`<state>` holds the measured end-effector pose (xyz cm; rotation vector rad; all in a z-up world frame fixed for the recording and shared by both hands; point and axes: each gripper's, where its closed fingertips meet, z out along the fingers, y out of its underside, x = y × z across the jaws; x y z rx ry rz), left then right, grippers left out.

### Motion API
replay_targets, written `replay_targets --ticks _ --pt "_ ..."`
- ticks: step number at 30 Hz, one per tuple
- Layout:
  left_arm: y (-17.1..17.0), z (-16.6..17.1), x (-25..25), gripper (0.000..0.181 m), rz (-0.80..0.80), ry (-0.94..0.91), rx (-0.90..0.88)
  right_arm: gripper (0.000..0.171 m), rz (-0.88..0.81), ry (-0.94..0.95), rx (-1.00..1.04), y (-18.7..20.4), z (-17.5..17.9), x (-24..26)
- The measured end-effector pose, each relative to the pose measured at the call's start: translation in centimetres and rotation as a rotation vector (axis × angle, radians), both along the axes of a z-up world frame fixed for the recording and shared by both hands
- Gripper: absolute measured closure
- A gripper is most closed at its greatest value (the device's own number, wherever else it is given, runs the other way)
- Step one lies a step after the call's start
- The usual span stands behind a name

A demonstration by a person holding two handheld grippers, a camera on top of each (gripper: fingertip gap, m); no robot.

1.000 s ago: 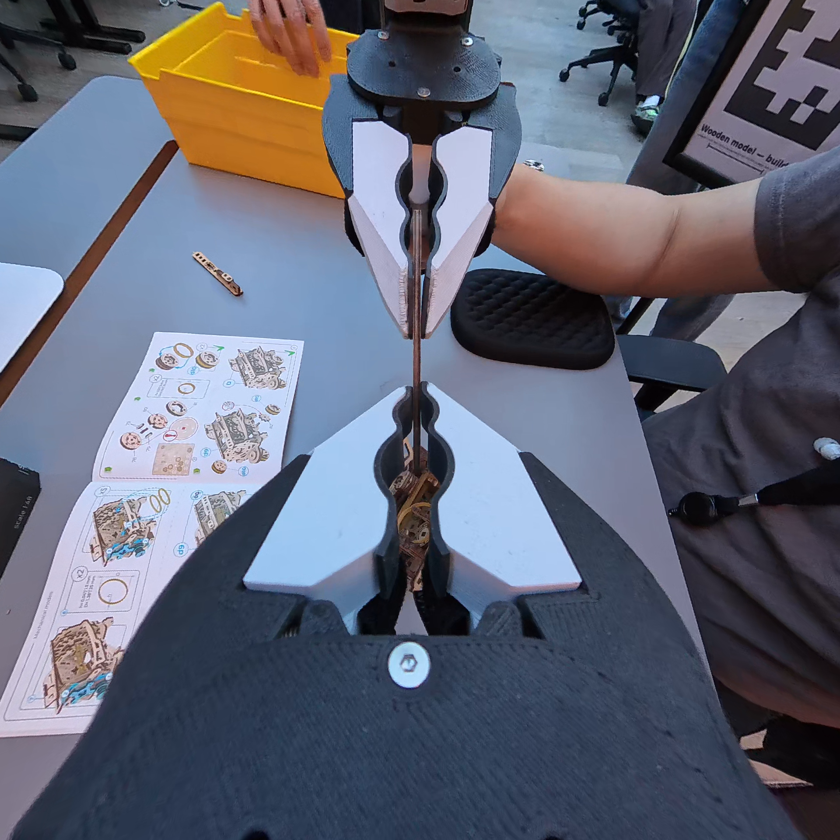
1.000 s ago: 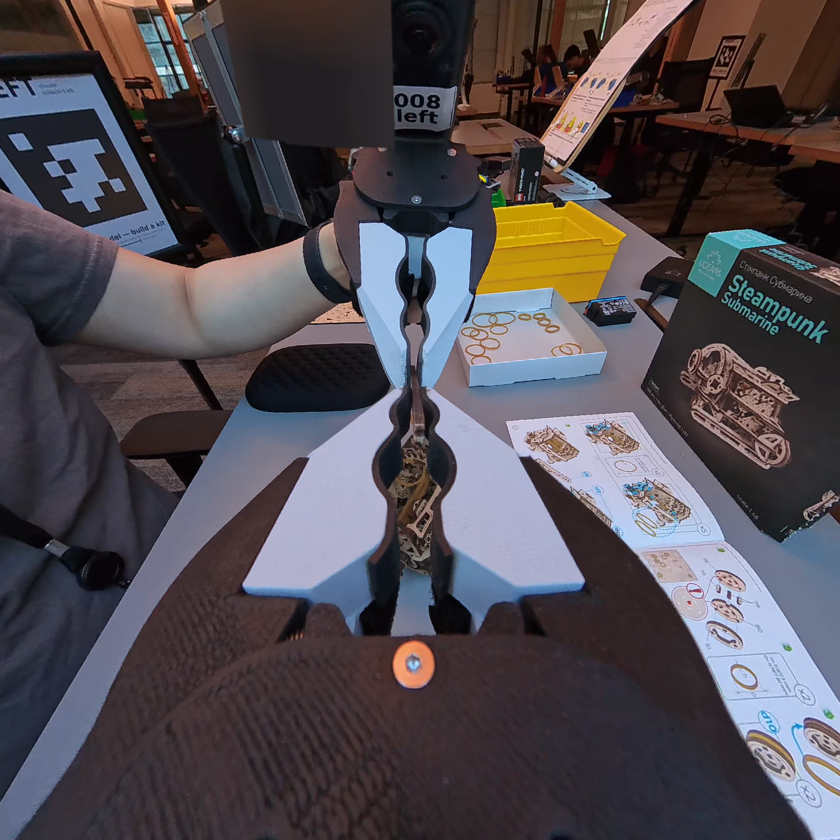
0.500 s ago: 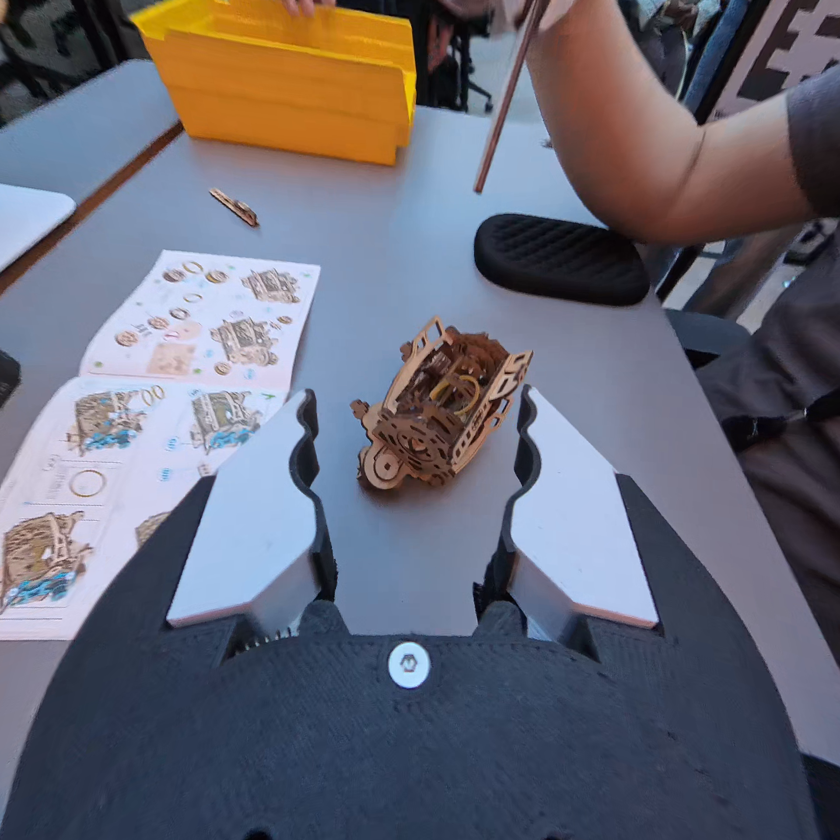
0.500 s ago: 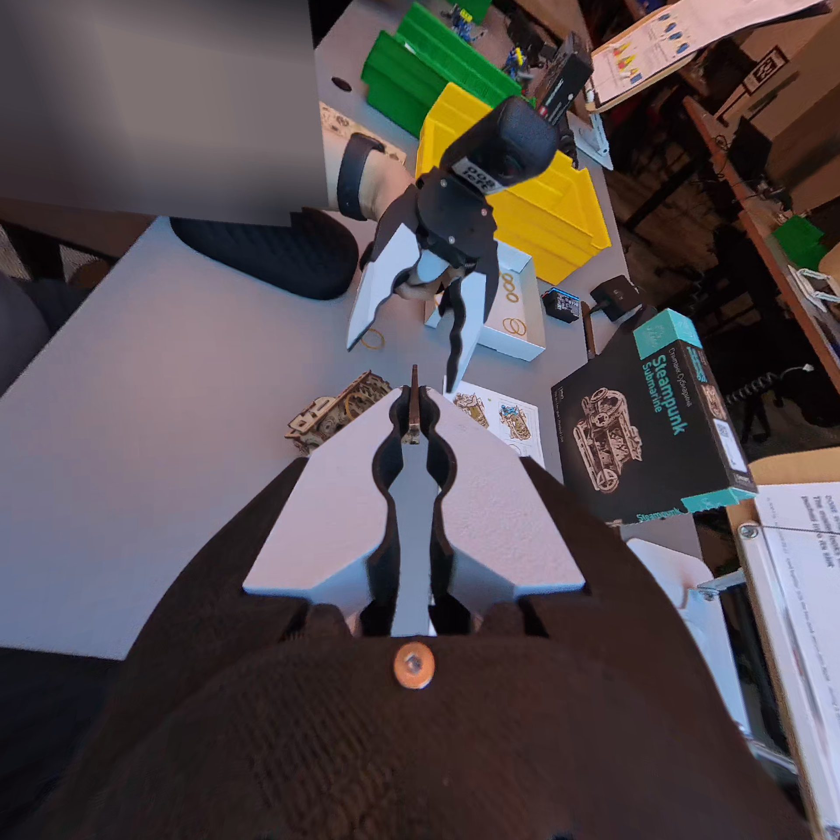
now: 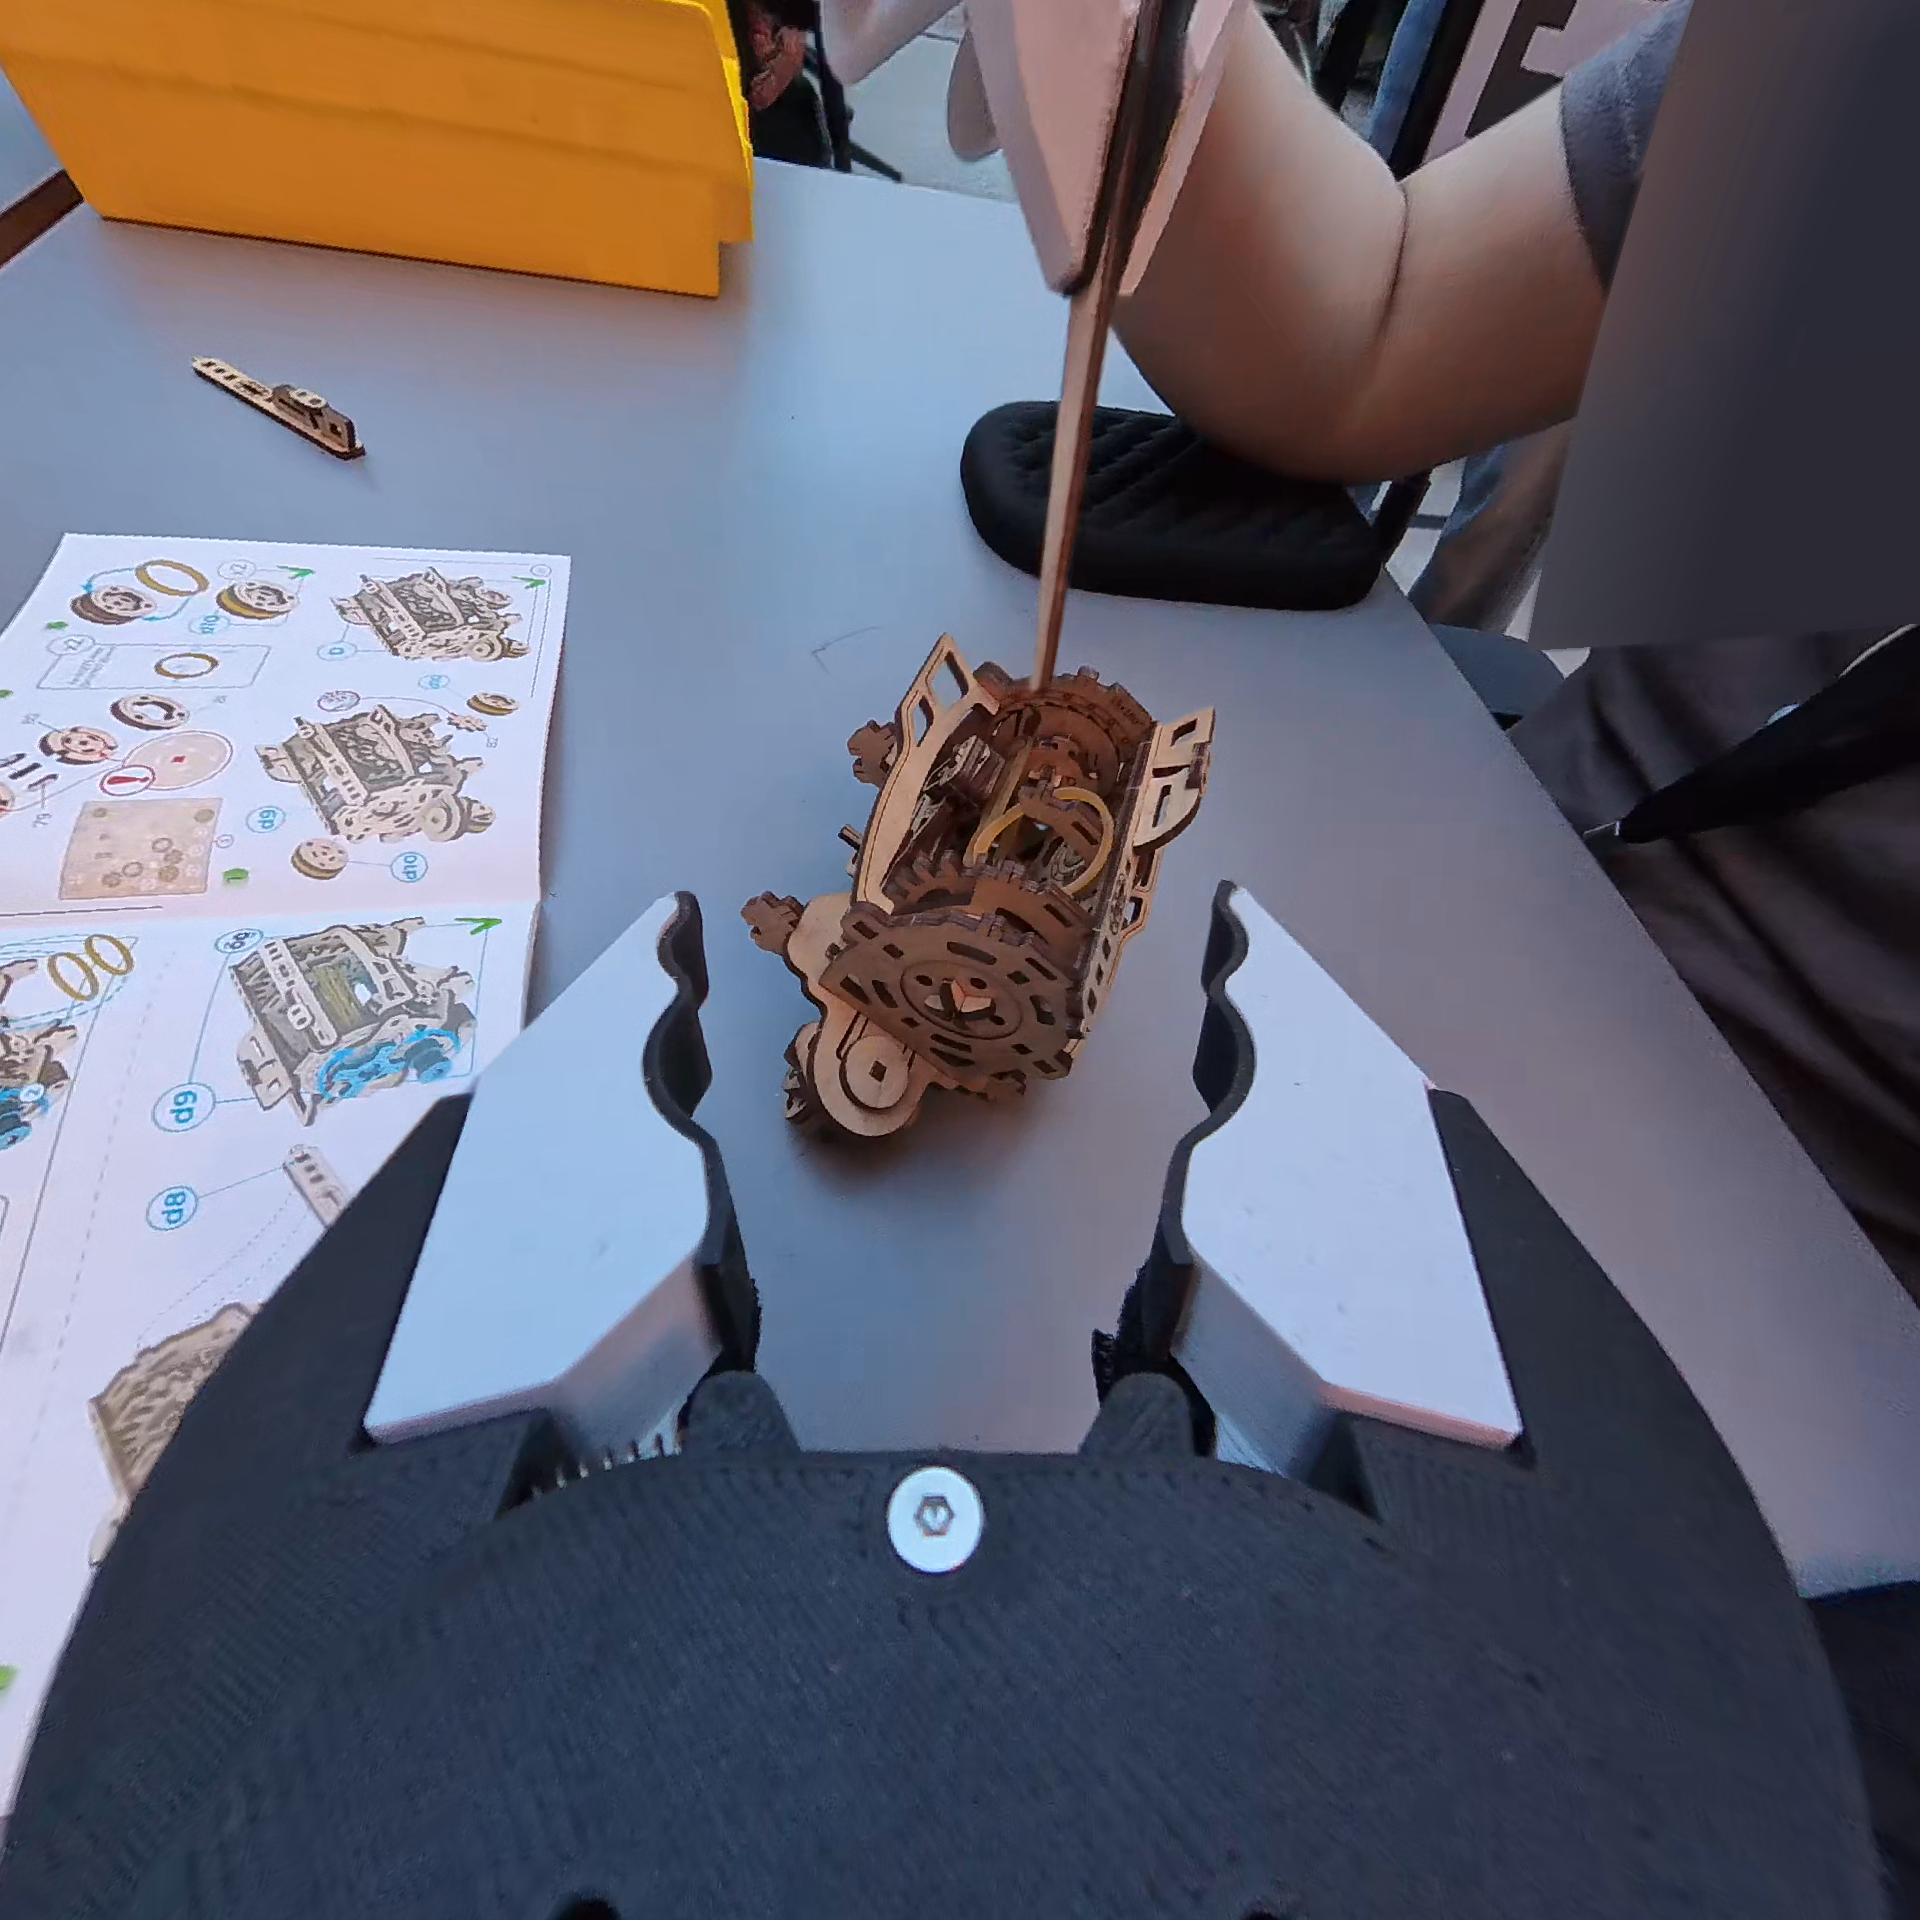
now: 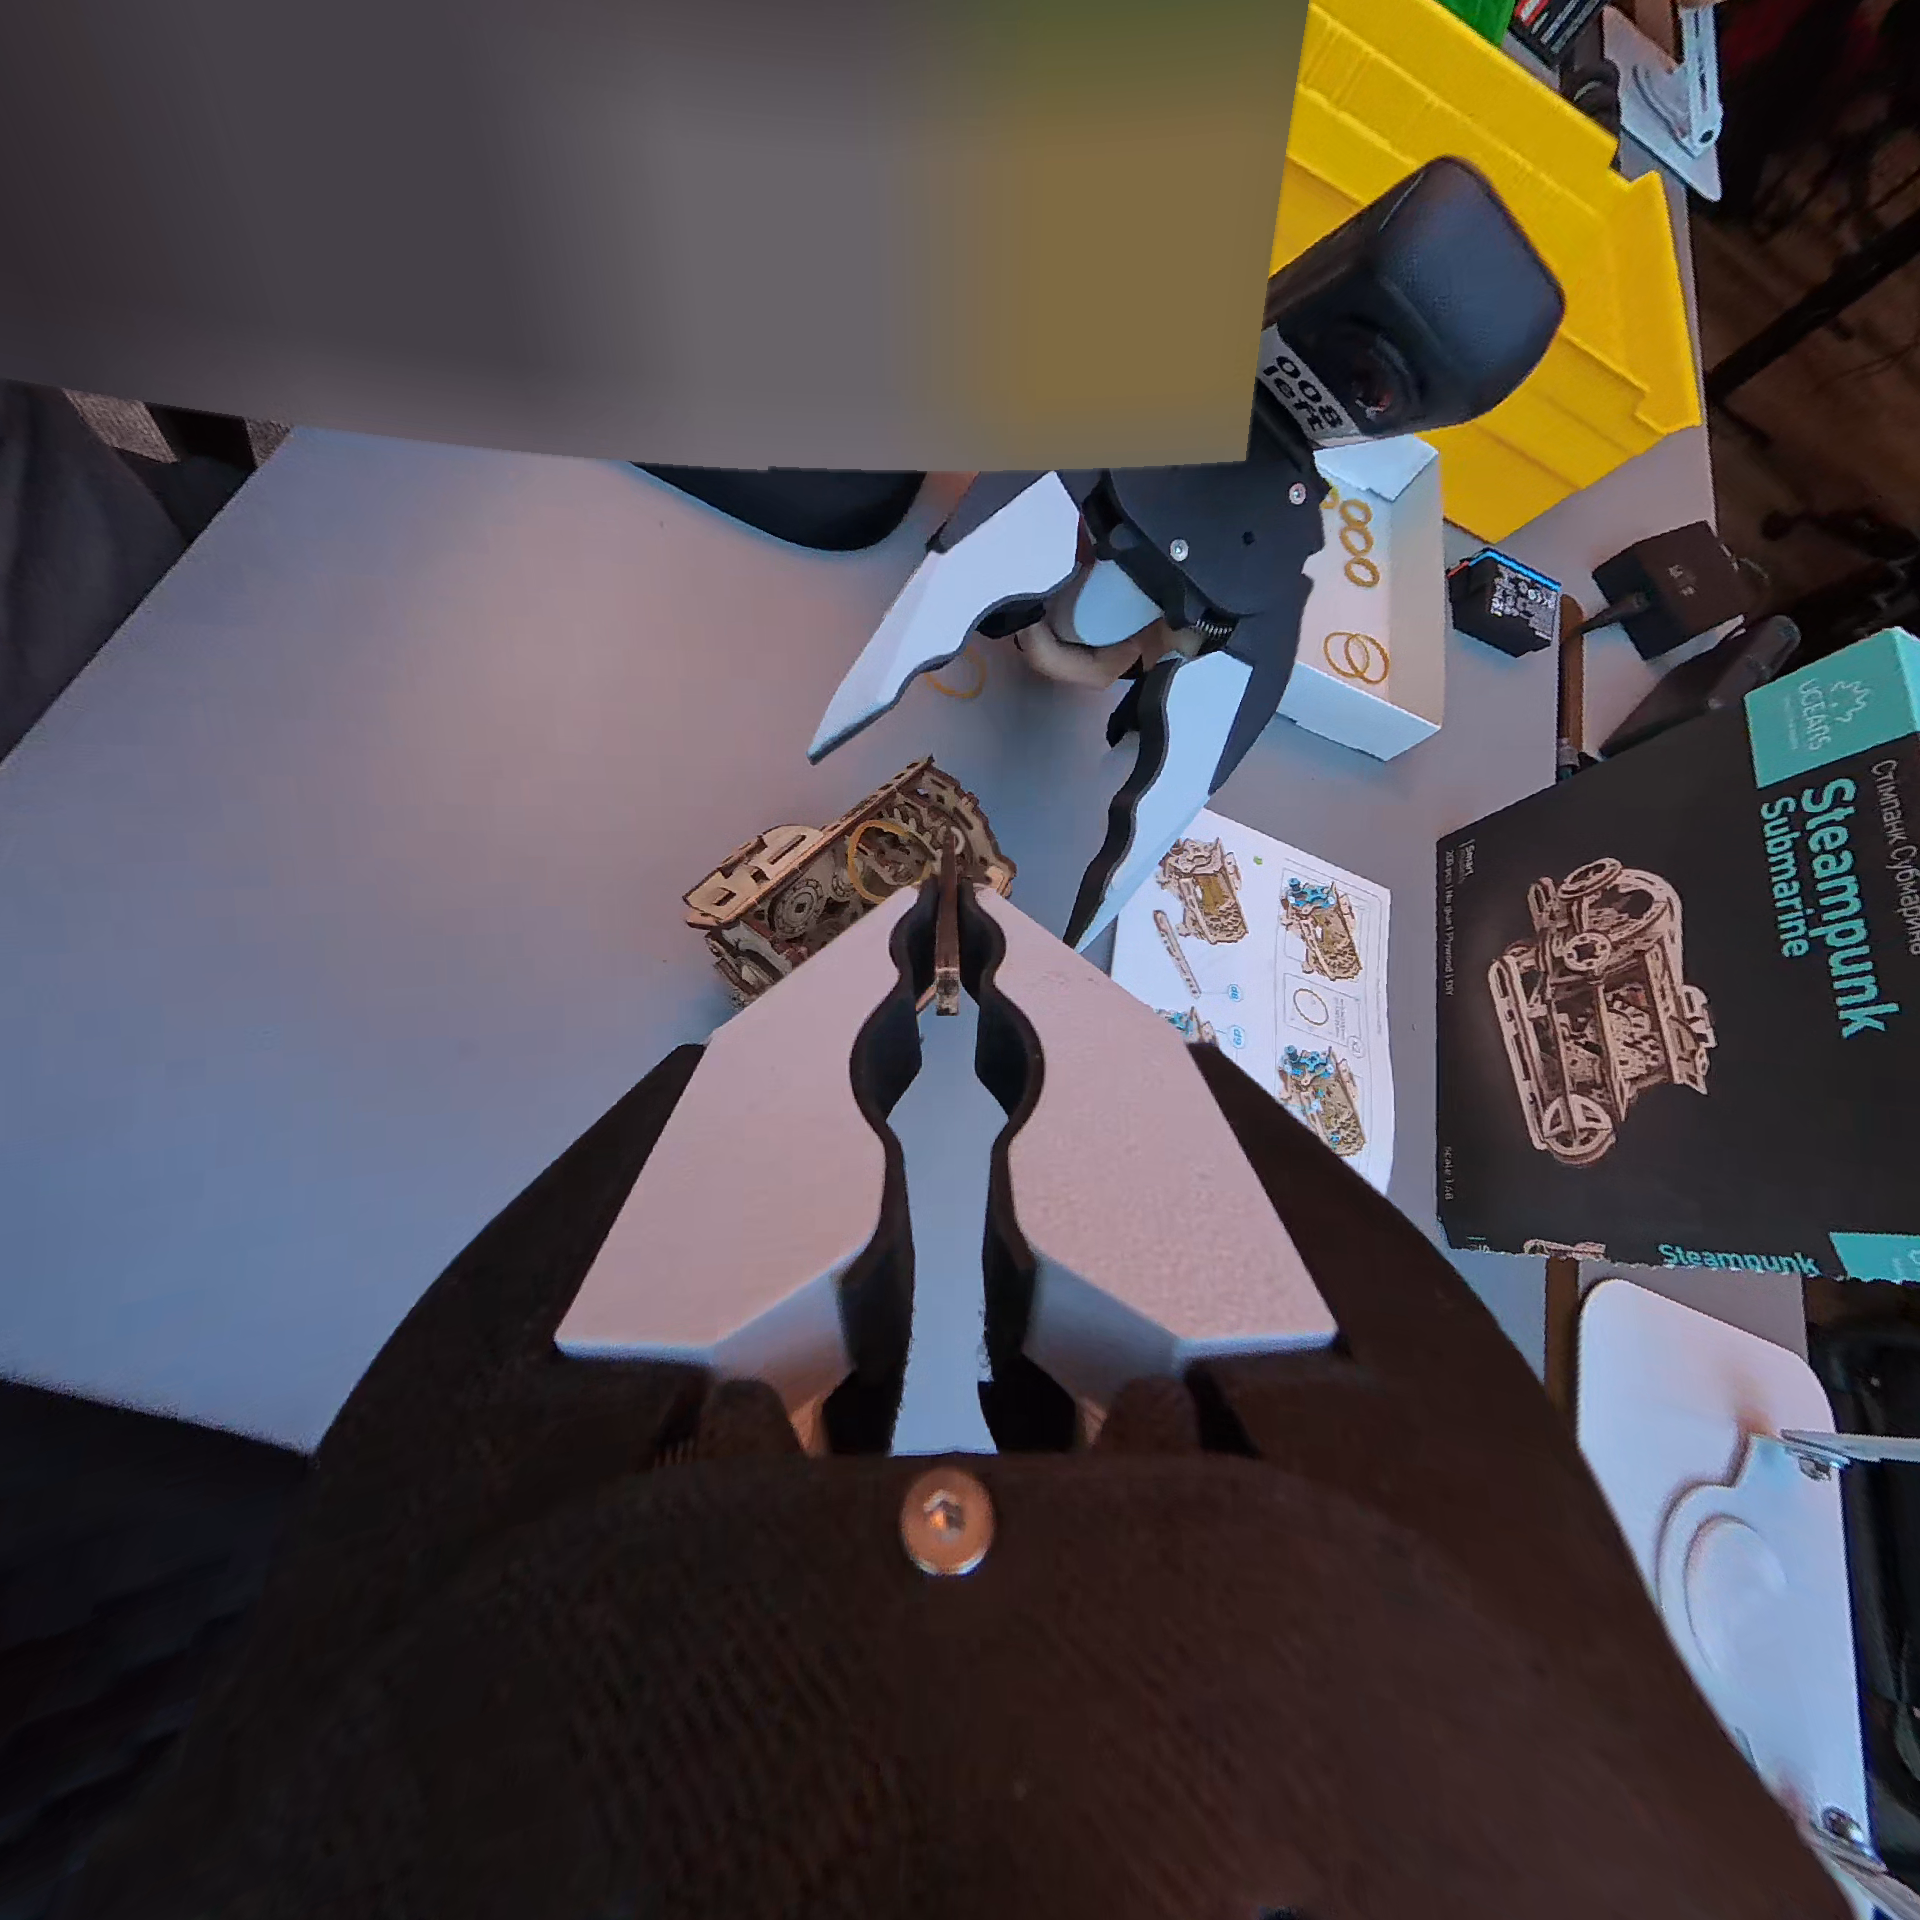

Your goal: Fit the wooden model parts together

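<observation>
The wooden model [image 5: 992, 894] lies on its side on the grey desk [image 5: 665, 447], just ahead of the left tongs [image 5: 951, 1023], which are spread wide and hold nothing. The right tongs [image 6: 948, 914] are clenched on a thin wooden strip [image 5: 1070, 488], held nearly upright from above with its lower end touching the model's far rim. The person's bare forearm [image 5: 1351, 312] angles down over a black wrist pad [image 5: 1164, 509]. An instruction sheet [image 5: 281, 727] lies left of the model; a yellow bin [image 5: 416, 135] stands farther back.
</observation>
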<state>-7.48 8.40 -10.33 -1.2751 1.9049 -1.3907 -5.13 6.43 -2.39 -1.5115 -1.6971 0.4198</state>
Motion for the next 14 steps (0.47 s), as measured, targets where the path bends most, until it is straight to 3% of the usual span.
replay_targets --ticks 14 --pt "-0.2 0.0 0.4 0.101 -0.009 -0.026 -0.043 0.170 -0.008 0.094 0.085 -3.3 -2.1 -0.2"
